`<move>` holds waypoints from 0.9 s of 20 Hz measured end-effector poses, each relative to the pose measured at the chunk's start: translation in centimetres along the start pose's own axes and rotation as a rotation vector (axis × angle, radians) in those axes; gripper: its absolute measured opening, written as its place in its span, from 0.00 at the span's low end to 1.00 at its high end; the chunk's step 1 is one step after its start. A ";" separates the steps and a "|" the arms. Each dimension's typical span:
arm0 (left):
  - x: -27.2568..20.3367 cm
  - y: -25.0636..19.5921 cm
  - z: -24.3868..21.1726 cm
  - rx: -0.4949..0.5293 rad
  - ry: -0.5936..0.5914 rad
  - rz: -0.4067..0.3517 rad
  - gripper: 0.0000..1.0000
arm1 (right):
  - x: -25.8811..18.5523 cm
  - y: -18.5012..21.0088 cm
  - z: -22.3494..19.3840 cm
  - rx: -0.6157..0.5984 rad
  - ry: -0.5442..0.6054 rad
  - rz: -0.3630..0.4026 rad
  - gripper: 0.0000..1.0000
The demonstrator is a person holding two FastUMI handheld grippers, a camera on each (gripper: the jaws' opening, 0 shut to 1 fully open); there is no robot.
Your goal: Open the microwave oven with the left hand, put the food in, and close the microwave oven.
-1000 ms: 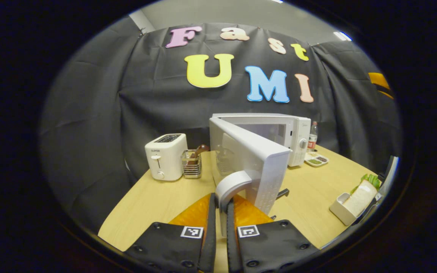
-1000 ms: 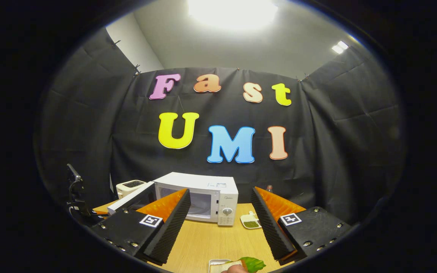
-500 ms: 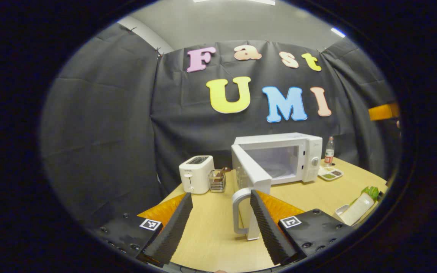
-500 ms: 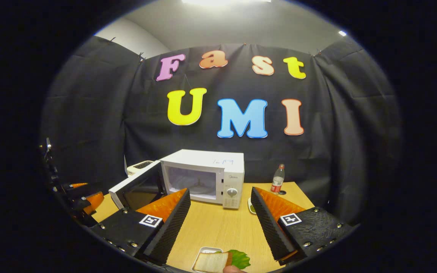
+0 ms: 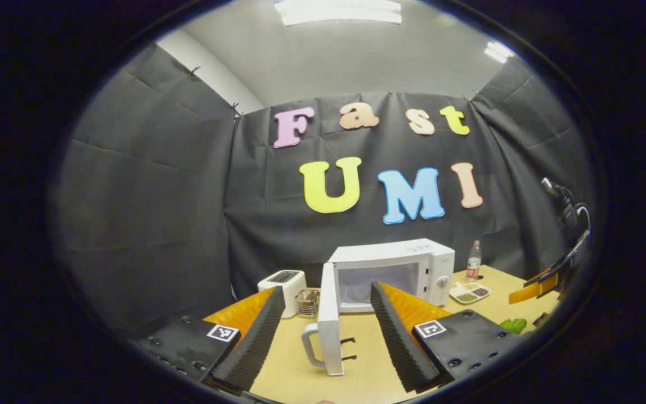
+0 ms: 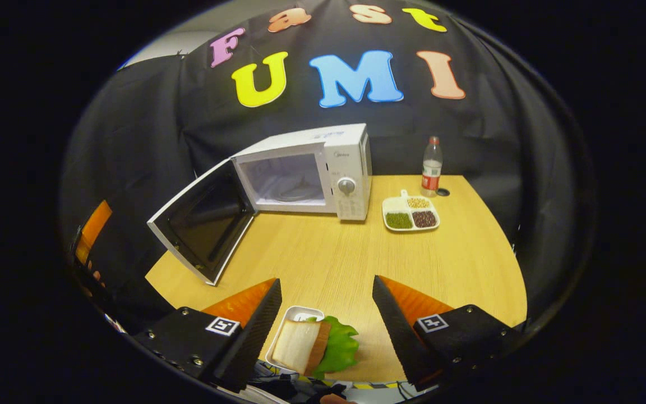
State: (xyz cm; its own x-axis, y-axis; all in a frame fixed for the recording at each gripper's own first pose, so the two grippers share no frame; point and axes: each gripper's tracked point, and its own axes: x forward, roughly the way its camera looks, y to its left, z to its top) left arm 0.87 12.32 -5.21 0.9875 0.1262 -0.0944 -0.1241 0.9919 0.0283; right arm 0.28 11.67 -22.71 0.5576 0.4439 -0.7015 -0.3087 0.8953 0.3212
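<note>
While both grippers gape w/ nothing held, white microwave [image 6: 323, 168] door [image 6: 202, 224] hangs wide.

The microwave [image 6: 323, 168] carries a brand mark too small to read.

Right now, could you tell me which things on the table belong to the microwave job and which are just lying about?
Part of the job:
microwave oven
its open door
sandwich in its white tray
right gripper, open above the sandwich
left gripper, open

Lying about:
toaster
water bottle
divided dish of beans
</note>
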 end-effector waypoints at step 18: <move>-4.3 -1.8 2.1 0.005 -0.020 0.185 1.00 | 2.1 1.9 -11.8 0.398 0.467 0.281 0.78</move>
State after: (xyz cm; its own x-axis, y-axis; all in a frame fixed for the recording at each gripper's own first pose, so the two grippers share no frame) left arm -2.96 9.98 -2.75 0.9497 0.3057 -0.0675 -0.3029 0.9518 0.0482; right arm -8.20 13.89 -31.09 0.0783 0.6793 -0.7297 -0.0359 0.7334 0.6789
